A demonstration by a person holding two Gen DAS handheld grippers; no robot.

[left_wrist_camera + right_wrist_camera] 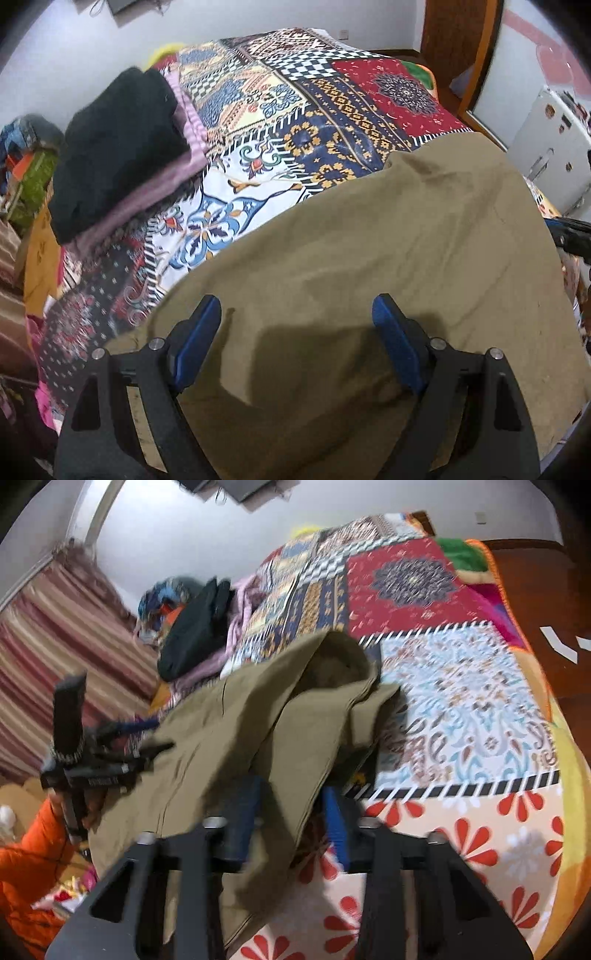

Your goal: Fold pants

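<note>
1. On the bed, spread over the patchwork bedspread (280,110), we see the olive pants (388,258) lying in a broad sheet at the near side.
2. Our left tongs (297,321) hang over the pants with the blue pads spread wide, one at 8 o'clock and one at 4 o'clock of the left view; nothing sits between them but the cloth below, and we cannot tell whether the tips touch it.
3. Our right tongs (291,812) are pressed together on a fold of the pants (258,731); the cloth runs down between the blue pads and drapes over the left finger.
4. From the right view, the pants rise in a bunched ridge toward 12 o'clock, with a hollow fold at the top.
5. At 9 o'clock of that view we see the left tongs (147,746) beside the cloth, held by a hand in an orange sleeve (29,856).
6. A folded black garment (118,147) rests on pink cloth (159,184) at 10 o'clock of the left view, well apart from the pants.
</note>
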